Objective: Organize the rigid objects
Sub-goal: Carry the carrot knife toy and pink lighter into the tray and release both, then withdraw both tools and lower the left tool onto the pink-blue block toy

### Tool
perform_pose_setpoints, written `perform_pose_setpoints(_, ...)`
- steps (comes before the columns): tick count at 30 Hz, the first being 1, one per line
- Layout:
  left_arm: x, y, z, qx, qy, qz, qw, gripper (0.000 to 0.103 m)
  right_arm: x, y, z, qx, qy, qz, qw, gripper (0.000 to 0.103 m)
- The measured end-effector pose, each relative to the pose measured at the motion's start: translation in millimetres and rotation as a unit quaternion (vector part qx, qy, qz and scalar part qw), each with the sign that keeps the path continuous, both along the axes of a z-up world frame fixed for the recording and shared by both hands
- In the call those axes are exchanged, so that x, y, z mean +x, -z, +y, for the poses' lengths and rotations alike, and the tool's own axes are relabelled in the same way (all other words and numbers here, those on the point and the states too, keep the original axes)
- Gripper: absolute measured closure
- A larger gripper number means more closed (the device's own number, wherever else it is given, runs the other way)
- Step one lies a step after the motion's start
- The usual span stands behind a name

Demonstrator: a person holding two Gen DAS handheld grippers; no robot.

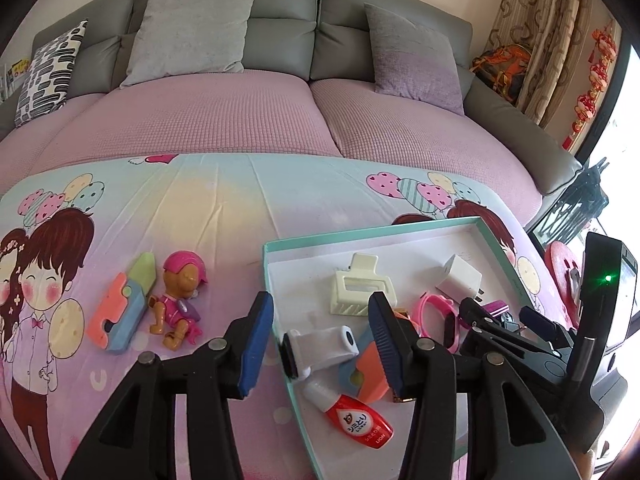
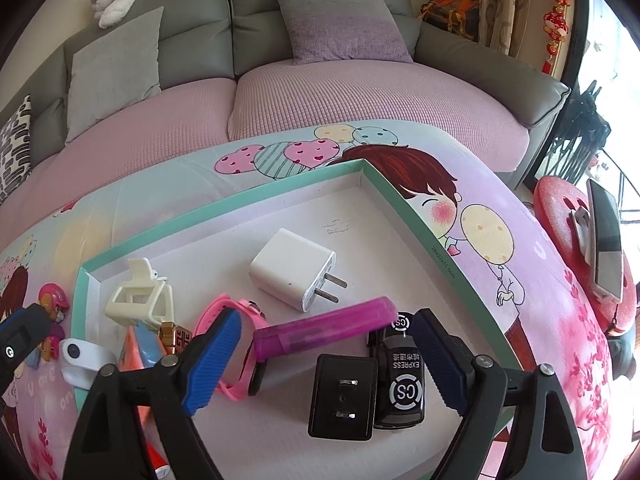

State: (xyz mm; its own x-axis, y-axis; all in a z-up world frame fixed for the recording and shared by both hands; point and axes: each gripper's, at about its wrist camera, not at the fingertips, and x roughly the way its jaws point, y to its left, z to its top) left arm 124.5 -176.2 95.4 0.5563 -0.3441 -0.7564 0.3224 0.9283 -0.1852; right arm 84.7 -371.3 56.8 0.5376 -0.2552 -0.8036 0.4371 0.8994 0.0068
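purple lighter (image 2: 326,330) lies free between the wide-apart right gripper (image 2: 326,364) fingers.

A grey sofa (image 1: 280,36) with pink-covered seats faces a bright window (image 2: 608,92) beside patterned curtains (image 1: 536,40).

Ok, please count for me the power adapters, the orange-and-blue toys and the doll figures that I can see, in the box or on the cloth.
Power adapters: 2, the white adapter and the black adapter, both in the box
Orange-and-blue toys: 2, one toy on the cloth, one toy in the box
Doll figures: 1, the pink doll on the cloth
Total: 5
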Motion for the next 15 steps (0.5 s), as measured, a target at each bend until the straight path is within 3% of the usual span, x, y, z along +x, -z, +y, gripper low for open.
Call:
perform_pose_setpoints(8,9,3,28,0.020,-0.055,0.000,0.9983,0.047,-1,-2,1,0.004,-0.005,-0.009,1.000,0.000)
perform_pose_setpoints(10,12,4,38,0.026,-0.075,0.001,0.9968,0.032,-1,-4,1,0.004,-0.007,-0.015,1.000,0.000)
perform_pose_setpoints(11,13,5,43,0.028,-0.086,0.001,0.9959,0.014,-1,-5,2,0.005,-0.008,-0.018,1.000,0.000)
perform_pose_setpoints(12,15,5,48,0.029,-0.096,0.000,0.9950,0.010,-2,-6,2,0.005,-0.008,-0.022,1.000,0.000)
perform_pose_setpoints(15,18,6,63,0.030,-0.126,-0.001,0.9916,0.009,-2,-13,8,0.000,-0.015,-0.037,0.999,0.000)
